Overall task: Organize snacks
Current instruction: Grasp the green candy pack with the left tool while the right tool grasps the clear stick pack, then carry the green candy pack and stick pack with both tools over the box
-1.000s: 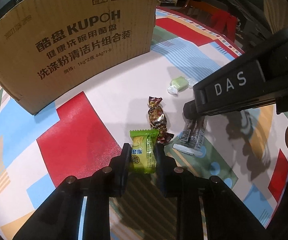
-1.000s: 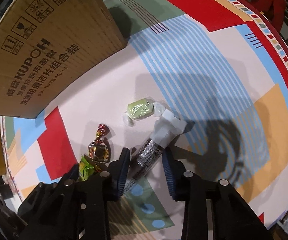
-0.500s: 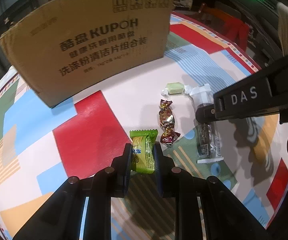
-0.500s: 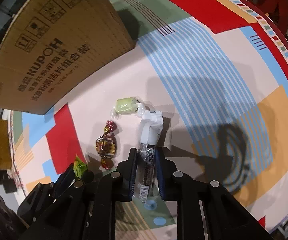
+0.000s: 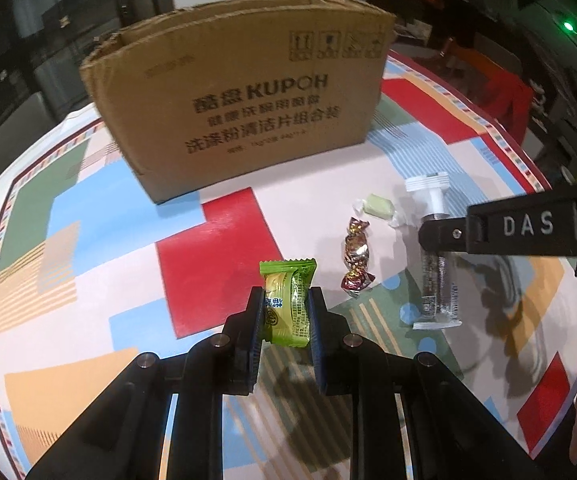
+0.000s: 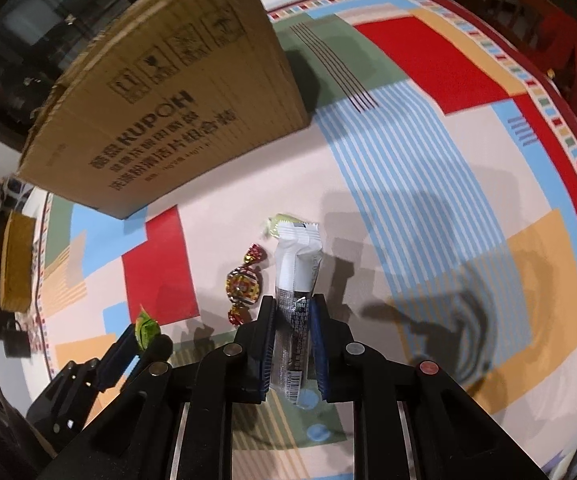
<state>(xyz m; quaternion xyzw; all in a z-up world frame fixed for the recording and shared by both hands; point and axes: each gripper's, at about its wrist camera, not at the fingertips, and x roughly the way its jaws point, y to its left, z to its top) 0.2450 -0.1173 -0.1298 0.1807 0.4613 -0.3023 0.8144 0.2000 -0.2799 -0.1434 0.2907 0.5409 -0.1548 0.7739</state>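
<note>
— Left gripper (image 5: pixel 284 312)?
— Squeezed shut on the green snack pack (image 5: pixel 287 300). Pinched by its middle, top half poking out. Up off the table (image 5: pixel 88 320), by the look of it.

— And the right gripper (image 6: pixel 292 332)?
— Squeezed shut too, on the long snack stick (image 6: pixel 294 276). Gripped only on the dark part. White end sticking far out in front.

— Anything lying loose?
— Yes. Shiny twisted candy (image 5: pixel 355 254) and pale green candy (image 5: pixel 378 206), close together on the table, between the grippers and the cardboard box (image 5: pixel 248 100).

— Next, probably?
— Over to the box and in, most likely. Open at the top, with tall walls.

— What could go wrong?
— Slippery wrappers, so maybe a slide out of the pads on the way.
— And the stick?
— Long and floppy. Easy to bump its white end on the box wall if carried too low. Then a twist, and a drop outside the box.

— Anything else?
— Two grippers close side by side. Easy to knock together, or to brush the loose candies and push them away.
</note>
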